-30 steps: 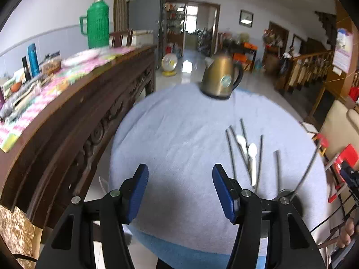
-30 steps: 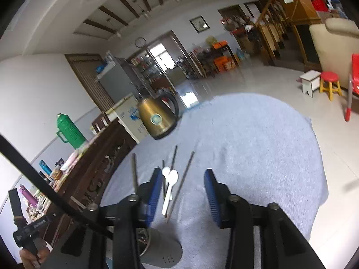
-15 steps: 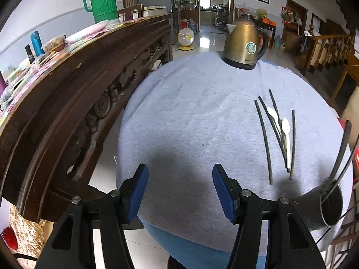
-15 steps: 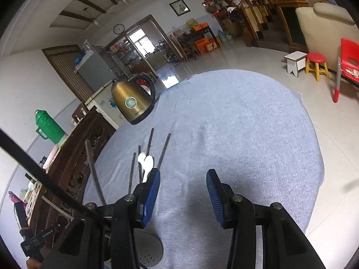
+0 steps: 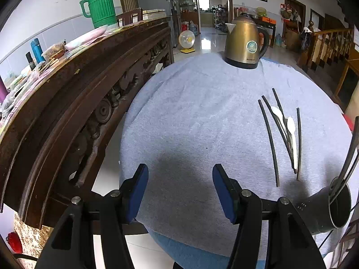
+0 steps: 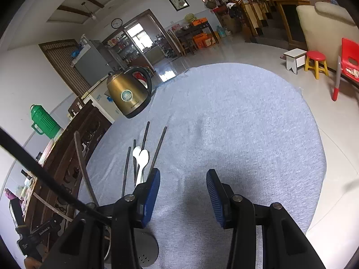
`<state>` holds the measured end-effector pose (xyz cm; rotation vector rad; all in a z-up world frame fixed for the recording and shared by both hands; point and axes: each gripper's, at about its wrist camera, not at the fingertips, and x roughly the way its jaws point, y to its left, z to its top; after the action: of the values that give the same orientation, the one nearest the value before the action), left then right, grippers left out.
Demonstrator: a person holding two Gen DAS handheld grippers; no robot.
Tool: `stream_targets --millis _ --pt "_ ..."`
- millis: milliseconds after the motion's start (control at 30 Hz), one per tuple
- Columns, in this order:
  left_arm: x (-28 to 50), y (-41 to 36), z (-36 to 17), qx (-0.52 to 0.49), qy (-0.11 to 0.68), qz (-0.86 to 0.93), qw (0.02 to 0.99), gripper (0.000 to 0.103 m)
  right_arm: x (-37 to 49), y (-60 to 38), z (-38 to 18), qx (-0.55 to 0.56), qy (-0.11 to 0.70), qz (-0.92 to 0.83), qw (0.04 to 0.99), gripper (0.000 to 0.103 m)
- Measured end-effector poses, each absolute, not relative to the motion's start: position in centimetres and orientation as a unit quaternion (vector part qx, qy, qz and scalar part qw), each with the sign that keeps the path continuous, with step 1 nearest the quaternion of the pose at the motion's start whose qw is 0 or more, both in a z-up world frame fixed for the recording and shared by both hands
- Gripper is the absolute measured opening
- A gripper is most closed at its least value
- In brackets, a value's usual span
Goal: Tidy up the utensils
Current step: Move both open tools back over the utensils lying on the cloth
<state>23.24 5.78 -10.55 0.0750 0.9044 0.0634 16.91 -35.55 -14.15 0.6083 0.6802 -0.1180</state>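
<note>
I hold my left claw (image 5: 180, 190) above the near edge of the round table (image 5: 190, 116), which is covered in a grey cloth; its blue pads stand apart with only bare cloth between them. My right claw (image 6: 182, 192) hangs over the same near edge, jaws apart as well and gripping nothing.

The utensils lie loose toward the table's right side as my left camera sees it: four dark chopsticks (image 5: 269, 143) spread in a rough fan, and two white spoons (image 5: 289, 125) resting among them, their bowls pointing toward the far edge. In my right view the same bunch sits just beyond my left finger, which hides the near ends of some of them.

A dark metal holder (image 5: 329, 208) stands at the near right edge, close beside the chopstick tips, with a few long metal handles leaning out of it. A gold kettle (image 5: 244, 42) stands at the far edge.
</note>
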Motion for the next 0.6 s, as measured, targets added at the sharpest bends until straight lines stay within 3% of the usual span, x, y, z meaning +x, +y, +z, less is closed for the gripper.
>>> stream_targets --millis 600 --pt "25.1 5.3 -11.3 0.074 0.426 0.053 0.900 0.060 19.6 -34.7 -15.3 0.276 0.353 -0.053 0.892 0.046"
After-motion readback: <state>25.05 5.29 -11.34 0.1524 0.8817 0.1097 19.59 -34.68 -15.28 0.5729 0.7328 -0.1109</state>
